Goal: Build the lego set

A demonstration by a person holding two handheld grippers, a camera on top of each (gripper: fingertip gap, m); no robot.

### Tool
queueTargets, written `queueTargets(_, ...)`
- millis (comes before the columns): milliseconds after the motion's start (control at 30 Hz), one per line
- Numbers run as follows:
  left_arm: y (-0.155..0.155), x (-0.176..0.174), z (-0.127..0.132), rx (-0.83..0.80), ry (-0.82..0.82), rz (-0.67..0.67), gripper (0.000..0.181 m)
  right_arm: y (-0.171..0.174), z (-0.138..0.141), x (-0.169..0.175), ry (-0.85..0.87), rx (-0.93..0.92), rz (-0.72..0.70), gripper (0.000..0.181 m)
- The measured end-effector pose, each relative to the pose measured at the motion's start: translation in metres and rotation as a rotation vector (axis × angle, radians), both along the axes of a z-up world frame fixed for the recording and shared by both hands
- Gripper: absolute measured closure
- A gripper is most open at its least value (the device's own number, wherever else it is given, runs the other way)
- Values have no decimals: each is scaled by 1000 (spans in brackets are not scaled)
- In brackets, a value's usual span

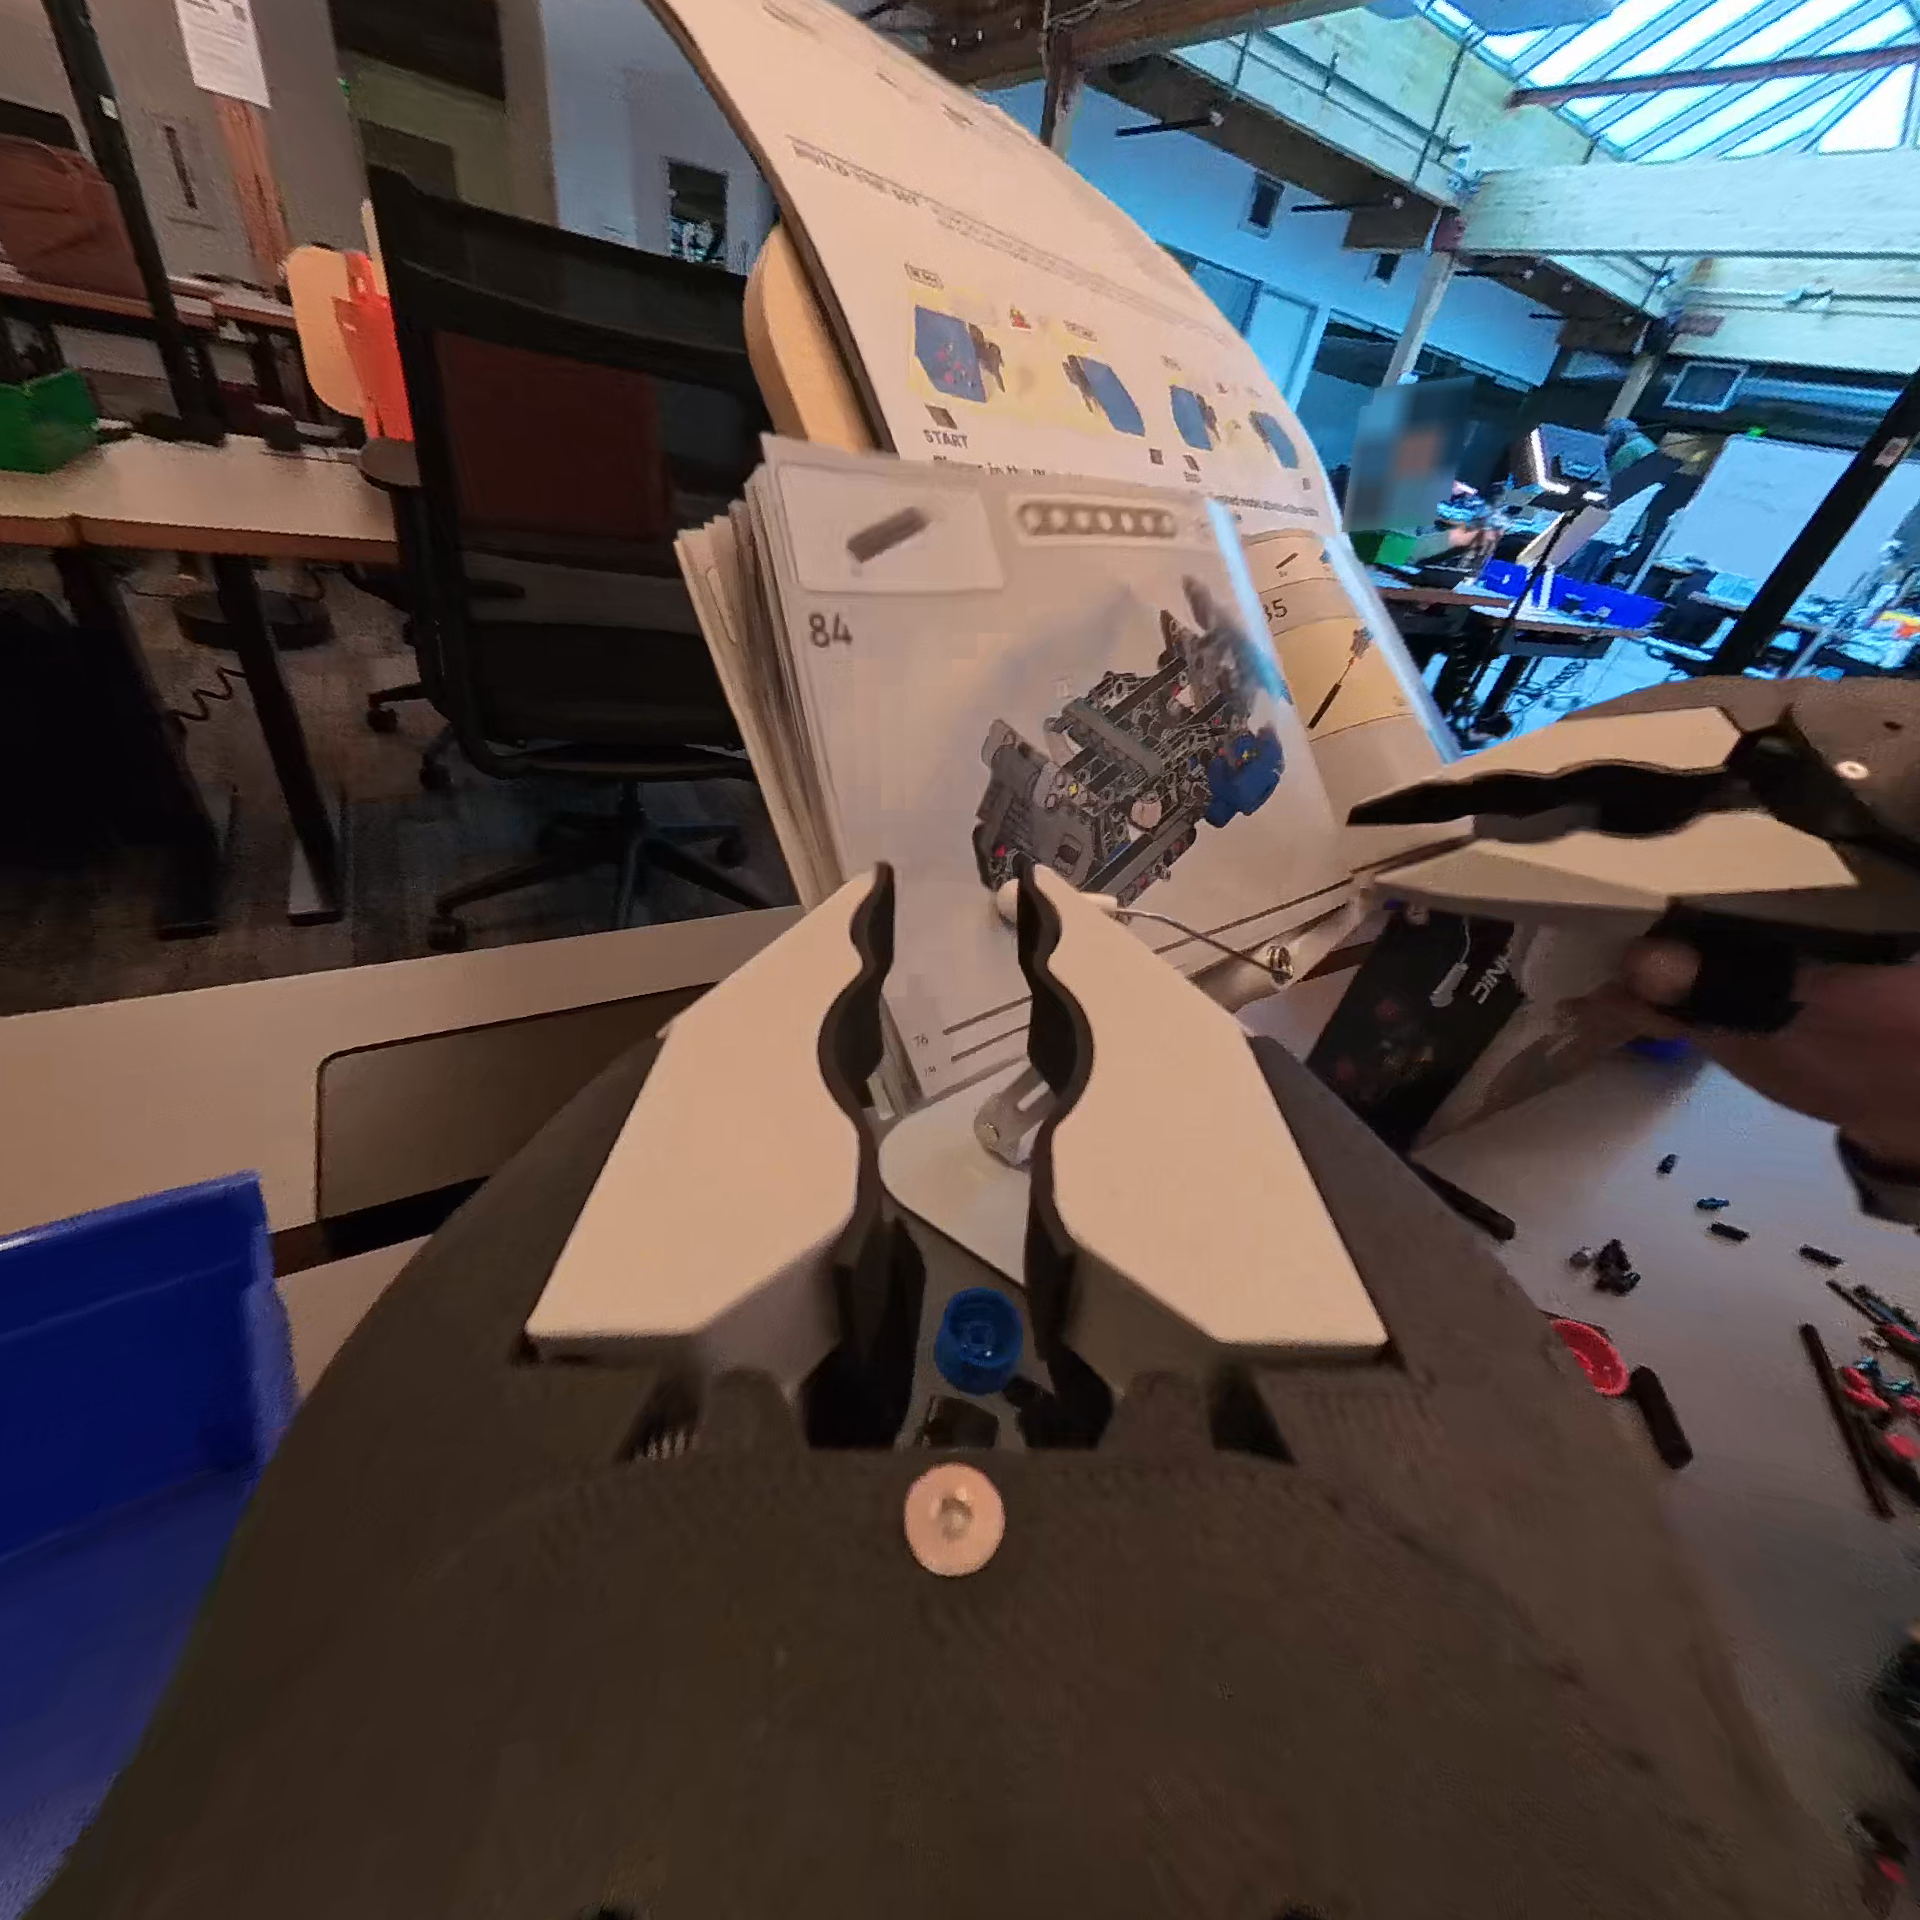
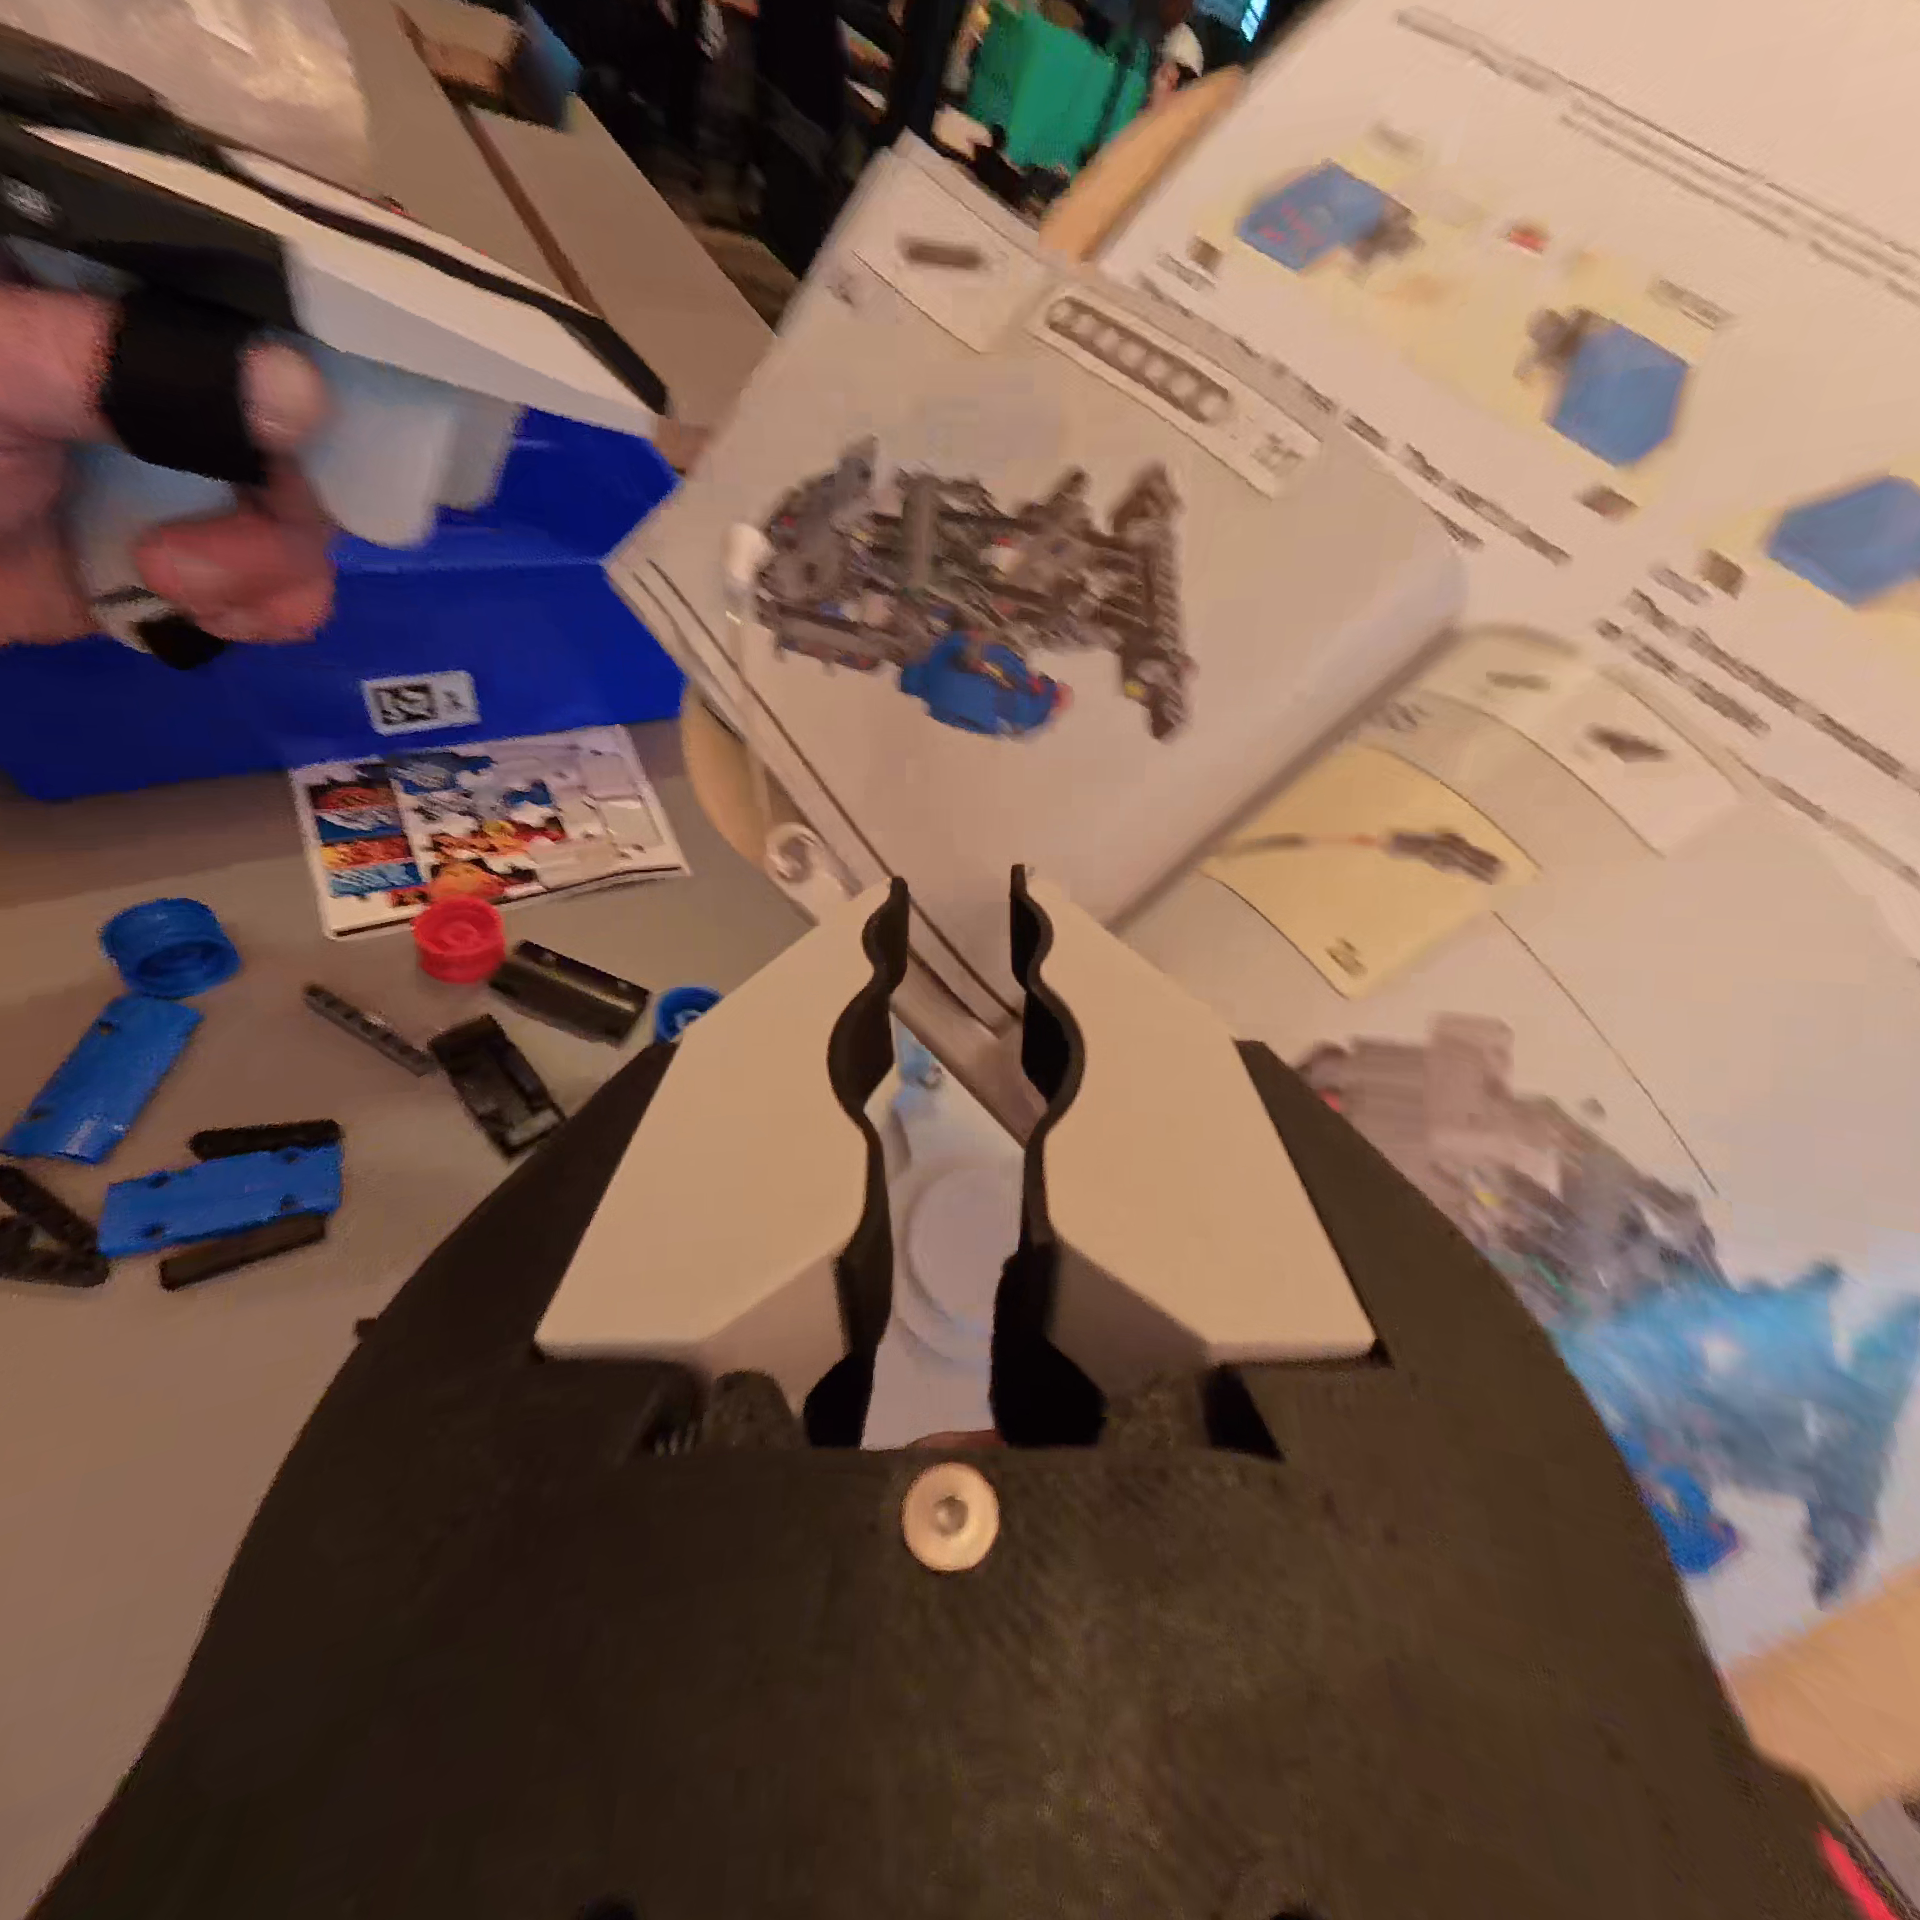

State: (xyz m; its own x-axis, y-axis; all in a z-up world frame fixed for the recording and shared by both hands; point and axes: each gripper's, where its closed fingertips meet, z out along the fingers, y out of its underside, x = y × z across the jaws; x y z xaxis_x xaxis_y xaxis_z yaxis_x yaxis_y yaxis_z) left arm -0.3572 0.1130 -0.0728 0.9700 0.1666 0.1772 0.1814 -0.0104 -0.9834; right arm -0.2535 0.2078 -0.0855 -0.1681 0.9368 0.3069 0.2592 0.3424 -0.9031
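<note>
The open instruction booklet [image 1: 1039, 707] stands on a holder, showing a picture of a grey, black and blue model. My left gripper [image 1: 956, 894] is open and empty, pointing at the booklet's lower edge. A blue round piece [image 1: 977, 1340] shows below, between the finger bases. My right gripper [image 2: 958, 894] is open and empty, close to the booklet [image 2: 1039, 540]. It also shows in the left wrist view [image 1: 1371, 831], level with the right-hand page. Loose parts lie on the table: a red hub [image 2: 459, 937], a blue hub [image 2: 171, 945], blue panels [image 2: 223, 1195] and black beams [image 2: 566, 987].
A blue bin [image 2: 416, 644] stands at the left, also in the left wrist view [image 1: 125, 1455]. A colourful leaflet [image 2: 488, 821] lies in front of it. A large printed board [image 1: 1039, 312] rises behind the booklet. A dark box [image 1: 1413, 1018] and small pieces [image 1: 1860, 1382] lie at the right. The tips of one gripper are about 15 centimetres away from the tips of the other. My left tips are roughly 20 centimetres from the red hub [image 2: 459, 937].
</note>
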Motion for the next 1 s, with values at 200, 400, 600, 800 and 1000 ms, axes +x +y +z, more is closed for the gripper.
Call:
queueTargets(200, -13, 14, 8, -19, 65, 7, 160, 46, -12, 4, -62, -7, -131, 181)
queueTargets(400, -36, 29, 6, -151, 206, 2, 158, 47, -11, 5, -81, -182, -113, 181)
queueTargets(600, -49, 53, -21, -288, 270, -62, 158, 46, -8, 8, -109, -127, -132, 181)
queueTargets(800, -50, 76, -46, -361, 311, -104, 156, 50, -2, 21, -129, 61, -197, 179)
queueTargets(1000, -49, 87, -66, -394, 311, -121, 156, 67, -5, 28, -226, 173, -271, 181)
